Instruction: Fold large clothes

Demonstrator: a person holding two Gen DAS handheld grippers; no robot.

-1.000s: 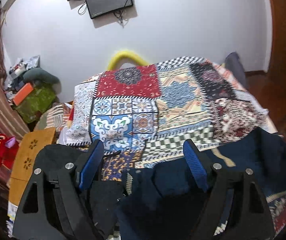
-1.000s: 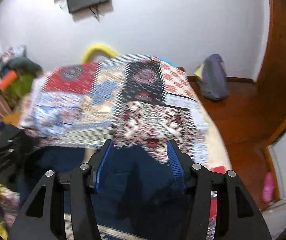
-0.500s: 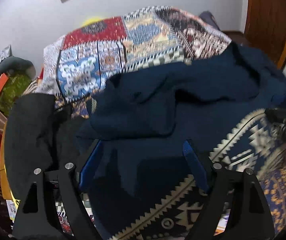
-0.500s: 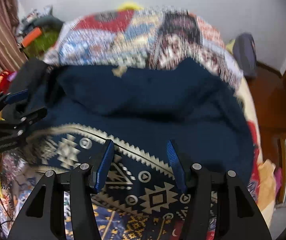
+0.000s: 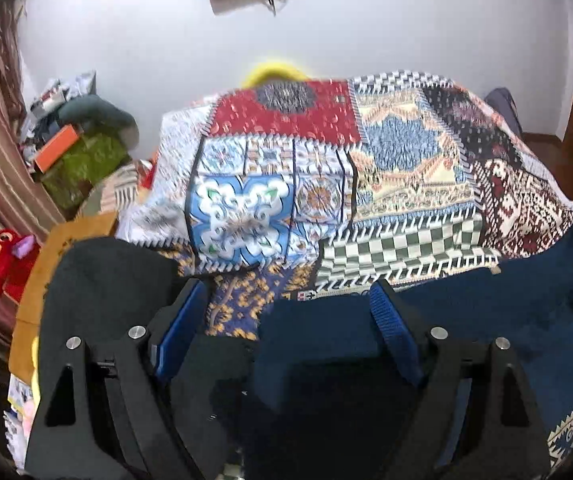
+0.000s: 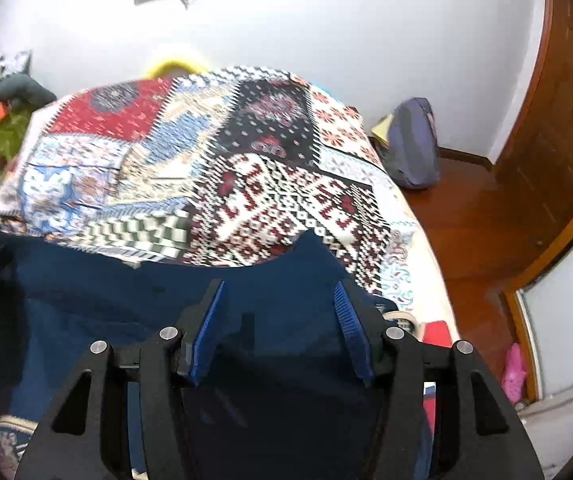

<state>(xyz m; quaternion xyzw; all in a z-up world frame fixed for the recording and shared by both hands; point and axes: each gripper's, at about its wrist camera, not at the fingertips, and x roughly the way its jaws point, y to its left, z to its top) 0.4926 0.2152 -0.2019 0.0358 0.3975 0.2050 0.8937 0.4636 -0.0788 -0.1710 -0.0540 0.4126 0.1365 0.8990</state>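
A bed [image 6: 418, 240] carries everything here. Over its far part lies a patchwork quilt [image 5: 366, 168] (red, blue and checkered panels); nearer, a navy garment [image 6: 158, 296] spreads, beside what looks like a black cloth [image 5: 106, 280].

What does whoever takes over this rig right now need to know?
Left gripper: open, jaws wide, nothing pinched, poised over the near left edge of the navy garment.
Right gripper: open, narrower gap, above the same garment's right part; no cloth seen between the pads.
Things: the navy garment lies rumpled across the near end of the bed, in front of the patchwork quilt; a black garment lies to its left.
Done: no neat fold visible.
Left: probably grip two edges, spread it flat, then fold.
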